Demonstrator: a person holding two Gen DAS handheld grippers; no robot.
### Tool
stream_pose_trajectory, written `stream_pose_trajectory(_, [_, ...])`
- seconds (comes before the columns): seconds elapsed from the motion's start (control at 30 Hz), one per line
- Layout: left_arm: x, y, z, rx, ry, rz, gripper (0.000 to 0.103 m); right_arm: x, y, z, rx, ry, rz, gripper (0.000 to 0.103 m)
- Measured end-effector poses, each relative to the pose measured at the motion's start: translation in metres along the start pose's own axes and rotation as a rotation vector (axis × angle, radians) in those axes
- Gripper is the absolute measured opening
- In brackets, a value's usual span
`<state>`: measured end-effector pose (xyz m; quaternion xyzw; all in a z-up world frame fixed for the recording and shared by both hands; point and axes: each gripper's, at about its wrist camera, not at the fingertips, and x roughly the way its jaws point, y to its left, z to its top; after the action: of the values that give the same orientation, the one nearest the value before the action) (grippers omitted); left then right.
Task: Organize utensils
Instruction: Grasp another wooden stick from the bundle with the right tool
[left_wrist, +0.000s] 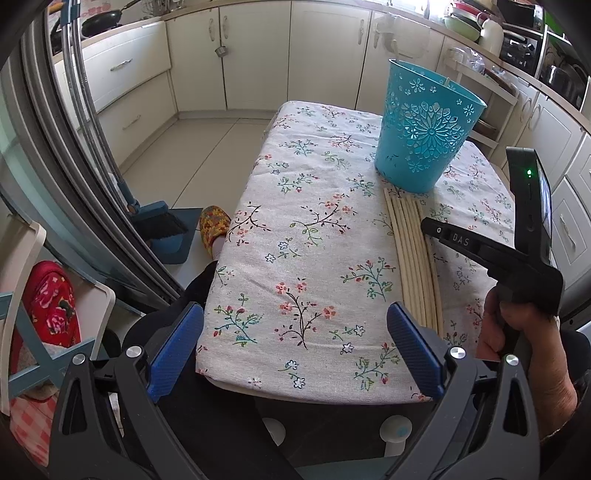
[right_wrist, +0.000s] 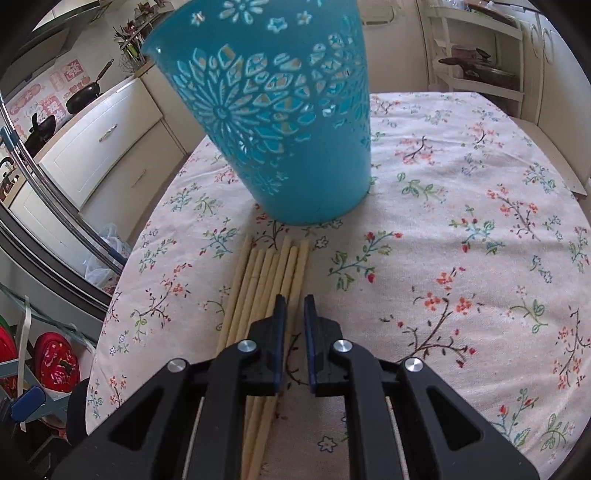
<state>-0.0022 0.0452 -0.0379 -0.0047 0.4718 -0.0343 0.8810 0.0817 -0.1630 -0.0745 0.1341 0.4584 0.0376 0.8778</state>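
Several pale wooden chopsticks (right_wrist: 273, 273) lie side by side on the floral tablecloth, just in front of a turquoise cut-out bucket (right_wrist: 280, 122). My right gripper (right_wrist: 295, 306) points down at the right side of the bundle, its jaws shut to a narrow slit. The rightmost chopstick runs toward that slit and does not fill it; I cannot tell if the tips touch it. In the left wrist view the chopsticks (left_wrist: 413, 254) and bucket (left_wrist: 424, 125) sit to the right, with the right gripper (left_wrist: 426, 223) over them. My left gripper (left_wrist: 295, 350) is open and holds nothing above the table's near edge.
The small table (left_wrist: 295, 206) stands in a kitchen with white cabinets (left_wrist: 255, 55) behind. A fridge door (left_wrist: 55, 147) is at the left, with a dustpan and brush (left_wrist: 162, 232) and a slippered foot (left_wrist: 214, 225) on the floor. A hand (left_wrist: 517, 332) holds the right gripper.
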Motion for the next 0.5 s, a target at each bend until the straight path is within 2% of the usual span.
stream_pose_trajectory(0.3, [0.01,-0.006,0.013,0.011,-0.015,-0.013,0.096,-0.008,-0.007,-0.006,-0.133,0.026,-0.041,0.007])
stream_pose_trajectory(0.5, [0.059,-0.039,0.039,0.066,0.028,-0.048,0.096,-0.027,-0.04,-0.016,-0.145,0.036,-0.023,0.006])
